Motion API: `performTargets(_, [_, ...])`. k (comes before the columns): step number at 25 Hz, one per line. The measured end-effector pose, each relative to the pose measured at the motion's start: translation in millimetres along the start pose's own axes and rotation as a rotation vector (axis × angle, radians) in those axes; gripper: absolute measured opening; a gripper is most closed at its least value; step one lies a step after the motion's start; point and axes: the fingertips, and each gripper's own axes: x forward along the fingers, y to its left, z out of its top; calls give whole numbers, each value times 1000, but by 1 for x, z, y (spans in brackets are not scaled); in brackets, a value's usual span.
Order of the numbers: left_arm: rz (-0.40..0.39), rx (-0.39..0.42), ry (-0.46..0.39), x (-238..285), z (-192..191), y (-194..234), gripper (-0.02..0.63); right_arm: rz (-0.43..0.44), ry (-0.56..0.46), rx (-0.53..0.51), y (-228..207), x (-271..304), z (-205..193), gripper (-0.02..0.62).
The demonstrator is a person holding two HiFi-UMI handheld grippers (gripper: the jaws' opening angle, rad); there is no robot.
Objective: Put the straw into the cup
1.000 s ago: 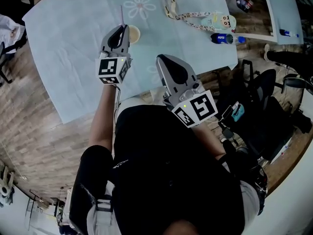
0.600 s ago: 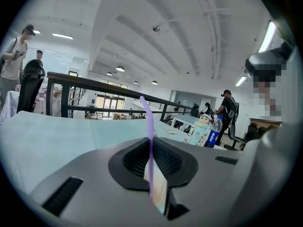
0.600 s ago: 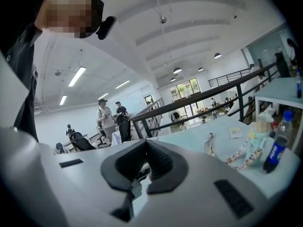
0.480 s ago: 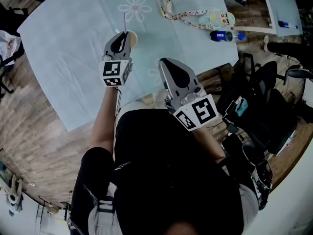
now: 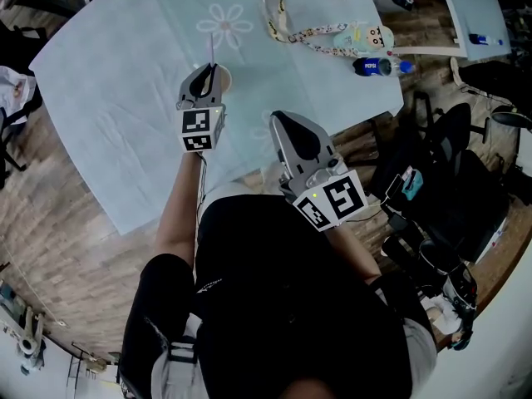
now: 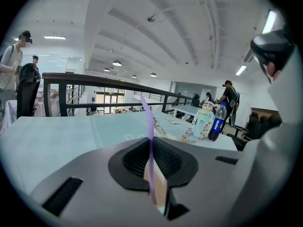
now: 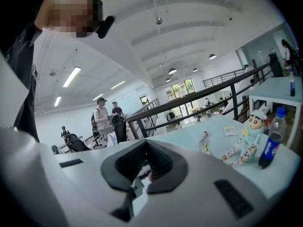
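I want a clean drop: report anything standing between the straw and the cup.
Nothing visible does. The left gripper holds the straw upright, right by the cup, with bare table around them.

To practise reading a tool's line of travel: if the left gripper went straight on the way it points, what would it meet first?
Probably the paper cup, just ahead of the left gripper, which is shut on the purple straw. Depth is unclear.

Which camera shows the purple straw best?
The left gripper view: the straw stands close-up, pinched between that gripper's jaws. The head view shows only its thin tip above the left gripper; the right gripper view misses it.
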Motion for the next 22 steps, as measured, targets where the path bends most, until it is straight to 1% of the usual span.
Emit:
performTargets(7, [46, 7, 17, 9, -2, 8, 34, -12, -5, 4, -8, -3, -1, 9])
performTargets(12, [53, 12, 23, 13, -3, 12, 34, -12, -1, 6, -10, -2, -2, 9])
performTargets(17, [70, -1, 26, 13, -5, 15, 37, -4, 4, 2, -10, -5, -3, 9])
performTargets(21, [81, -21, 23, 12, -5, 15, 91, 6, 3, -3, -10, -8, -1, 9])
performTargets(22, [81, -29, 19, 11, -4, 15, 114, 10, 2, -5, -10, -9, -1, 9])
